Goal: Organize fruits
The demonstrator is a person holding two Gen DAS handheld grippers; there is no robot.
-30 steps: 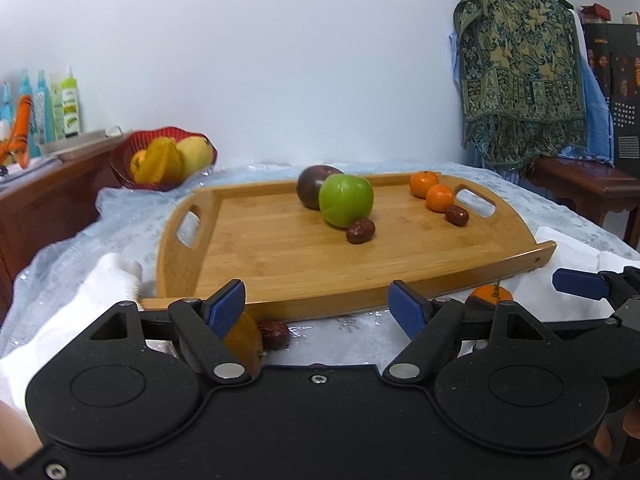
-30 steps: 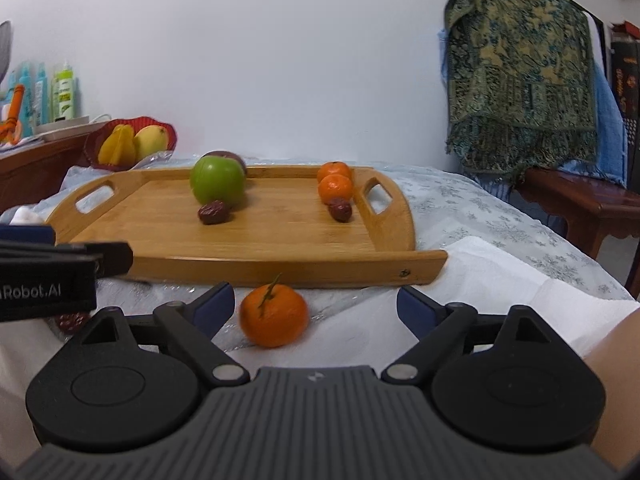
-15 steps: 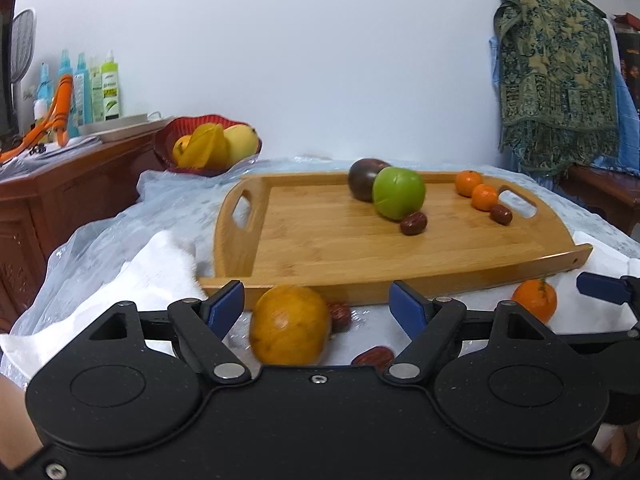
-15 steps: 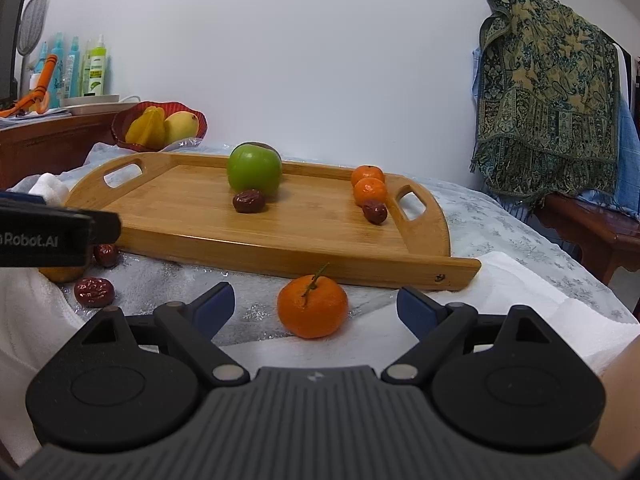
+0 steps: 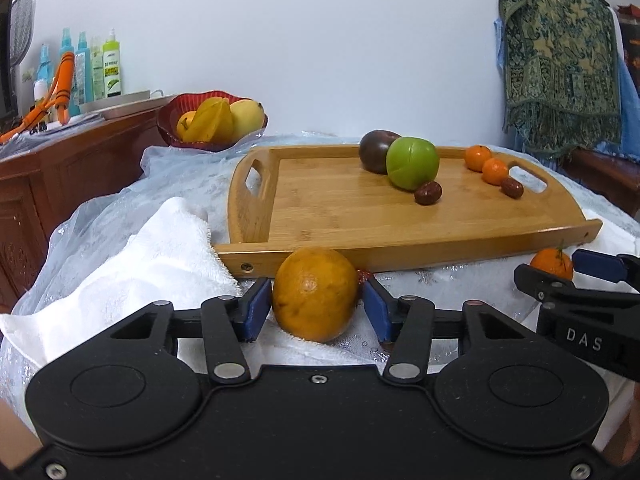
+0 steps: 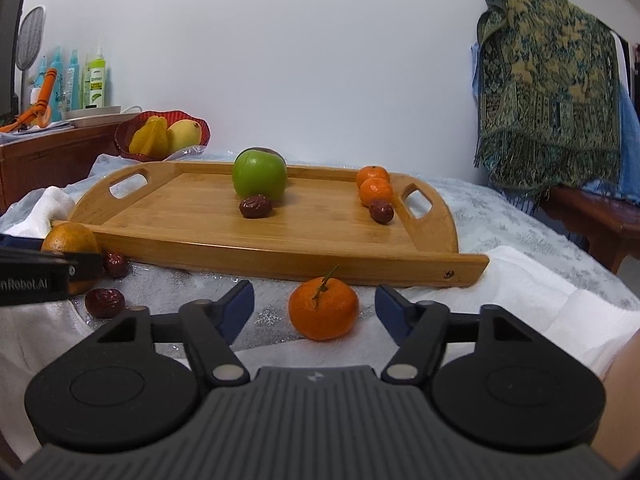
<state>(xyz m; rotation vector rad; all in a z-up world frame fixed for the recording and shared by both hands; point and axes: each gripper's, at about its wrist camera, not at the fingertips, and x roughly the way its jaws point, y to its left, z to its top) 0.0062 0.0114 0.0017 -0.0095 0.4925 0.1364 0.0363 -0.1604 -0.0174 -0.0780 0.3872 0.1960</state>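
Left gripper (image 5: 316, 307) brackets the orange (image 5: 316, 294) just near of the tray (image 5: 400, 254), pads seemingly touching but unconfirmed. Right gripper (image 6: 315, 306) gapes wide around the mandarin (image 6: 323, 307). Squeeze centred, lift straight.

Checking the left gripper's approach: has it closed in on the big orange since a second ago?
Yes. The left gripper has come in from the wooden tray edge; its fingers now flank the big orange.

Smooth, glossy wooden tray (image 5: 344, 220); fluffy white terry cloth towel (image 5: 132, 264).
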